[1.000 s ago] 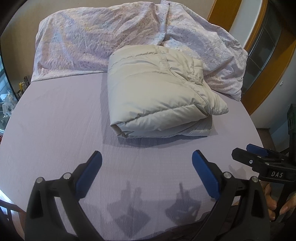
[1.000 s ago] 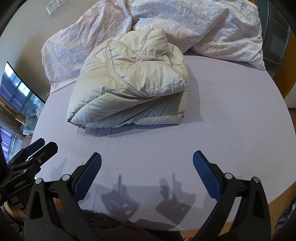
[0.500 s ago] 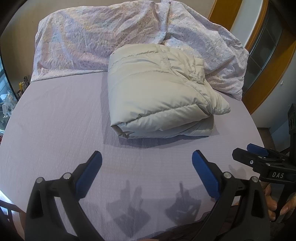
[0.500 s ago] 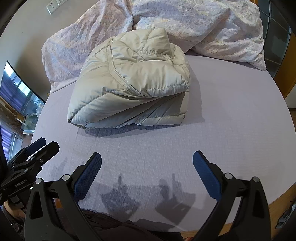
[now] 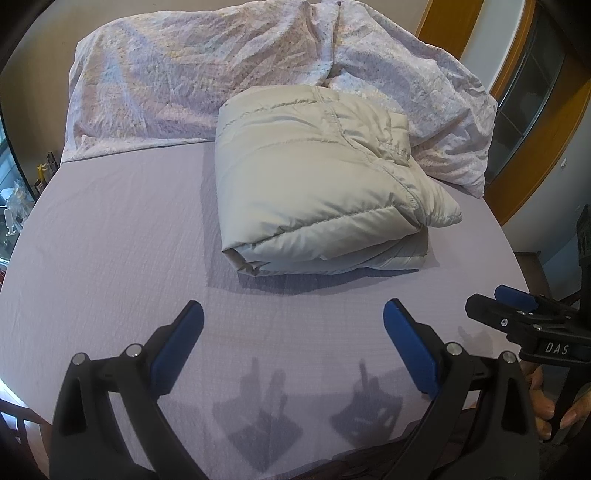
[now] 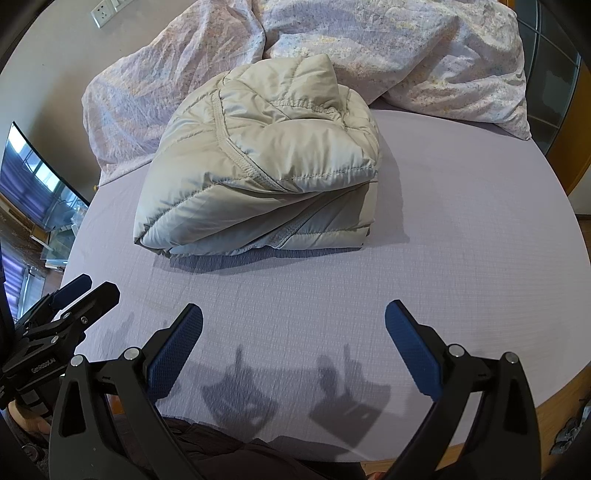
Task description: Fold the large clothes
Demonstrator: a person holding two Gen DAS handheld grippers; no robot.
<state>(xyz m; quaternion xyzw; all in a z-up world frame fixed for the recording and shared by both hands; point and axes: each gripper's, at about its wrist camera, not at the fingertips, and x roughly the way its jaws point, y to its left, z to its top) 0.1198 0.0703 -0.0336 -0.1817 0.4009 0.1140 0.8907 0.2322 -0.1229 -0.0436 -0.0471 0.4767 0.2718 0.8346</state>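
A beige puffer jacket [image 5: 317, 181] lies folded into a thick bundle on the lilac bed sheet [image 5: 110, 236]; it also shows in the right wrist view [image 6: 258, 166]. My left gripper [image 5: 293, 317] is open and empty, held above the sheet short of the bundle's near edge. My right gripper [image 6: 293, 317] is also open and empty, a similar way back from the bundle. Each gripper shows at the edge of the other's view: the right one [image 5: 517, 314] and the left one [image 6: 74, 299].
A crumpled floral duvet [image 5: 207, 70] is piled along the far side of the bed, touching the jacket's back. A wooden door frame [image 5: 535, 155] stands at the right. A TV screen [image 6: 33, 184] and a wall socket [image 6: 107, 13] are at the left.
Both grippers have drifted slightly; the jacket bundle sits a touch differently in the views. Both stay open and the jacket has not moved on the bed.
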